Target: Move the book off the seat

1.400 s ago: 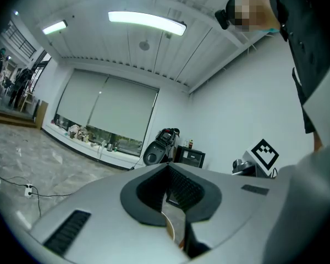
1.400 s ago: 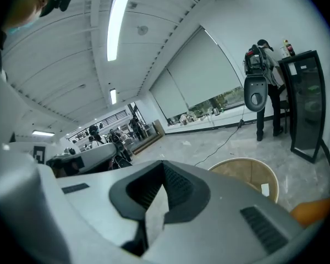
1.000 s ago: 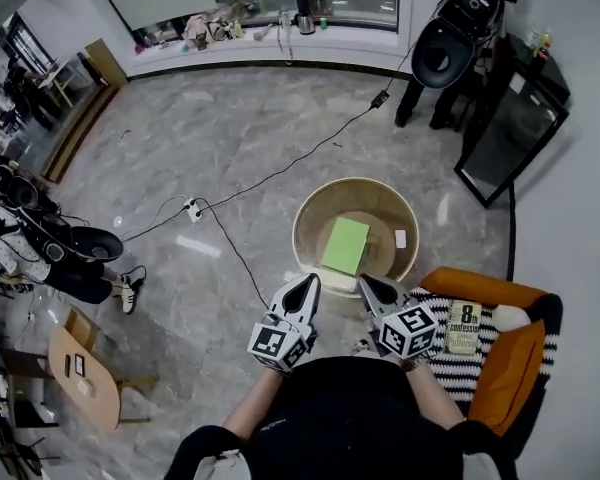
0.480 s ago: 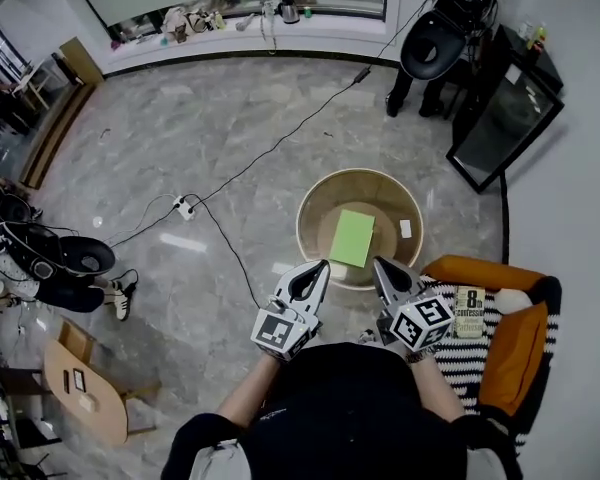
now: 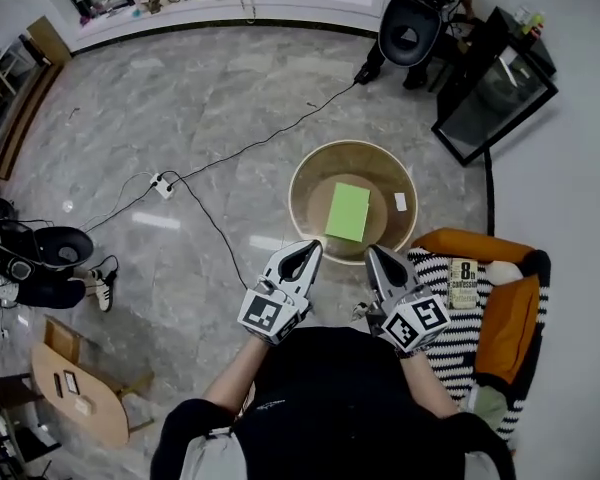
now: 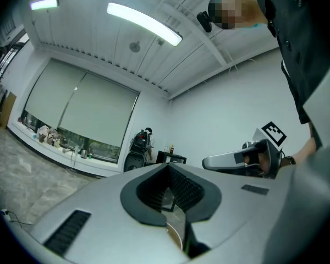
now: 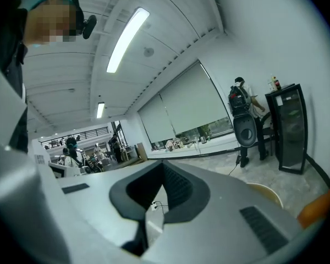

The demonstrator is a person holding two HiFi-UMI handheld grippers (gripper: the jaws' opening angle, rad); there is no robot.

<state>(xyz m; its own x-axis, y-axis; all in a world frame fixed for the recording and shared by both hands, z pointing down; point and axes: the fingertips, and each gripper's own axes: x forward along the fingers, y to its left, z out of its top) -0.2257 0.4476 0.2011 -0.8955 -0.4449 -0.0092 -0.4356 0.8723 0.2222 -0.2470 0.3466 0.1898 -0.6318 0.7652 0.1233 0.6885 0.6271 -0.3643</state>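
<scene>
The book [image 5: 463, 283], with a pale cover and dark print, lies flat on the black-and-white striped seat [image 5: 435, 286] of an orange armchair at the right of the head view. My right gripper [image 5: 373, 254] is shut and holds nothing. It hovers left of the seat, its tip near the round table's rim, well apart from the book. My left gripper [image 5: 314, 249] is beside it, also shut and holding nothing. In the left gripper view the left gripper [image 6: 168, 167] points level across the room, with the right gripper [image 6: 236, 159] at its right. The right gripper view shows the right gripper's [image 7: 164, 165] jaws together.
A round, rimmed wooden table [image 5: 305, 173] with a green book [image 5: 347, 211] and a small white card [image 5: 400, 202] stands just ahead. Orange cushions [image 5: 500, 323] frame the seat. A cable and power strip [image 5: 161, 182] cross the marble floor. A dark cabinet [image 5: 490, 88] stands at the far right.
Both grippers have drifted forward together, and the head view has swung, so the table and chair now sit higher in the picture. The book has not moved on the seat.
</scene>
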